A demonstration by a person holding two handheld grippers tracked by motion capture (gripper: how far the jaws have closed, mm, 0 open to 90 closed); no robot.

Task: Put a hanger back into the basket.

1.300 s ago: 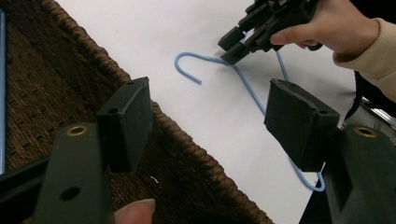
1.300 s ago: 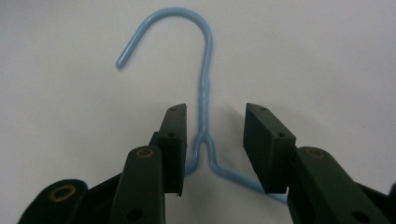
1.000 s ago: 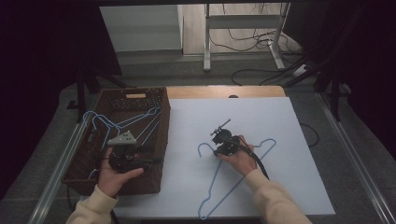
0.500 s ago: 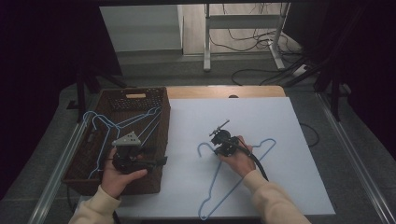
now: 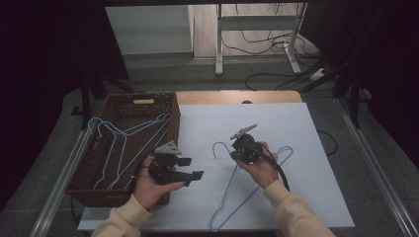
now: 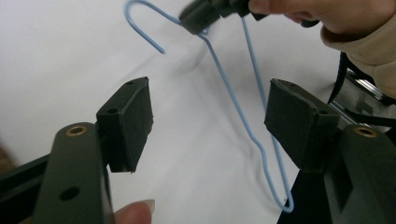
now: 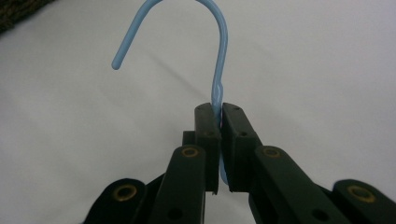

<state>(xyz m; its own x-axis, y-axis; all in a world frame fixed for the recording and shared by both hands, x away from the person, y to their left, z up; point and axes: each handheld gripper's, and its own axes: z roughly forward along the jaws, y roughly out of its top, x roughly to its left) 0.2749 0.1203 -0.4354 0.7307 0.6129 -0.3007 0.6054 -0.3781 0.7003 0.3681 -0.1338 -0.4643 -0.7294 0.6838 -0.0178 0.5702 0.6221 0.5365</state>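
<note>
My right claw (image 7: 218,109) has just been closing and now pinches the blue wire hanger (image 5: 247,185) at its neck, below the hook. The hanger lies on the white surface (image 5: 316,197), at three o'clock from the wicker basket (image 5: 86,180). My left claw (image 6: 208,119), jaws apart and empty, has moved out from the basket toward it, so a two-handed lift looks ready.

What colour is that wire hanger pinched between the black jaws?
Light blue. The hanger shows best in the right gripper view, its neck clamped by the right gripper.

basket (image 5: 84,175) with hangers (image 5: 121,140) lies left of the sheet (image 5: 306,128).
</note>
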